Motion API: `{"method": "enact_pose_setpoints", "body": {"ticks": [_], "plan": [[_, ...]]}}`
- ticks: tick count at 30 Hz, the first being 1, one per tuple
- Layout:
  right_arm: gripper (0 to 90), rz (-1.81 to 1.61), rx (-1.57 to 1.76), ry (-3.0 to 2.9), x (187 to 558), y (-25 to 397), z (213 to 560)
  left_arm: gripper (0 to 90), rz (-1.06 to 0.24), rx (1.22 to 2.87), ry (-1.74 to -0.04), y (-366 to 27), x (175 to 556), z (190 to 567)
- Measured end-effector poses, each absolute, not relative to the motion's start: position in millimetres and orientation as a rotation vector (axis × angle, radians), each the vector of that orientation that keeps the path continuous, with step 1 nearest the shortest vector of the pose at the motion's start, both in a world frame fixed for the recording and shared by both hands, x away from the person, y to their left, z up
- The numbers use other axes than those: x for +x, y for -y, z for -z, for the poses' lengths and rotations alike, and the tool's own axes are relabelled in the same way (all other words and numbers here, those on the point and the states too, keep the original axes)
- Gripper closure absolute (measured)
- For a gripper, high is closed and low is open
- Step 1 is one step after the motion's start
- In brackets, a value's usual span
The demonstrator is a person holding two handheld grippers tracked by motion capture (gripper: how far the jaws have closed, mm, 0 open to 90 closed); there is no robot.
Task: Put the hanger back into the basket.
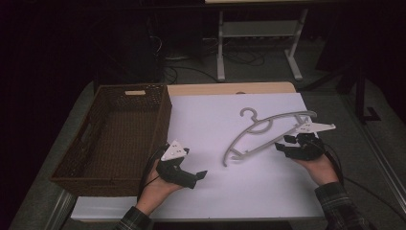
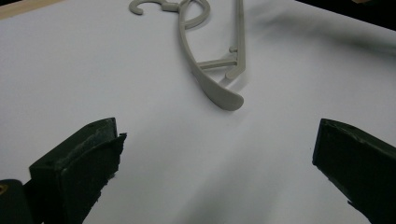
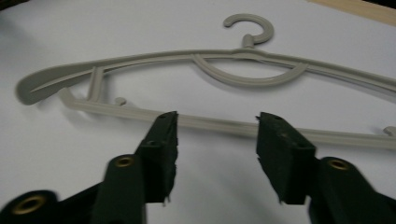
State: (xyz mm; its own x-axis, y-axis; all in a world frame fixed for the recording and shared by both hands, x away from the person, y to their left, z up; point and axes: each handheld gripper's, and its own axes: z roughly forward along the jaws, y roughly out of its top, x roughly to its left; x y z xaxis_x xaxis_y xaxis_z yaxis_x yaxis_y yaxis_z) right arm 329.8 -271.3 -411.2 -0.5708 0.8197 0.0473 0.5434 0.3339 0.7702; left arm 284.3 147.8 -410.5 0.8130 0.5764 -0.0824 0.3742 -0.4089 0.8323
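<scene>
Right gripper lining up on the grey plastic hanger's lower bar

Wicker basket (image 1: 112,136) waits at 9 o'clock; left gripper (image 1: 200,175) idles, jaws spread wide; hanger (image 1: 268,132) lies flat on the white sheet at 2 o'clock; right gripper (image 1: 282,143), jaws parted, should straddle the bar squarely before closing

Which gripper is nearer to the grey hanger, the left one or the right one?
Right. The right gripper is open right at the grey hanger, beside its lower bar. The left gripper is open too, apart from the hanger's near end, over the white sheet.
</scene>
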Motion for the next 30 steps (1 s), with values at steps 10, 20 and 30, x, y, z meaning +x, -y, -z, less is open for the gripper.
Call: {"method": "enact_pose_setpoints", "body": {"ticks": [10,20,30], "plan": [[83.5,-1.062,1.292,-2.246,362,275,421,0.3,-0.267,2.04,-0.707,-148,284,410],[89.5,-0.989,1.328,-2.279,381,275,437,0.3,-0.269,2.038,-0.715,-148,285,410],[89.6,-0.975,1.343,-2.286,386,274,445,0.3,-0.27,2.042,-0.714,-148,285,410]]}}
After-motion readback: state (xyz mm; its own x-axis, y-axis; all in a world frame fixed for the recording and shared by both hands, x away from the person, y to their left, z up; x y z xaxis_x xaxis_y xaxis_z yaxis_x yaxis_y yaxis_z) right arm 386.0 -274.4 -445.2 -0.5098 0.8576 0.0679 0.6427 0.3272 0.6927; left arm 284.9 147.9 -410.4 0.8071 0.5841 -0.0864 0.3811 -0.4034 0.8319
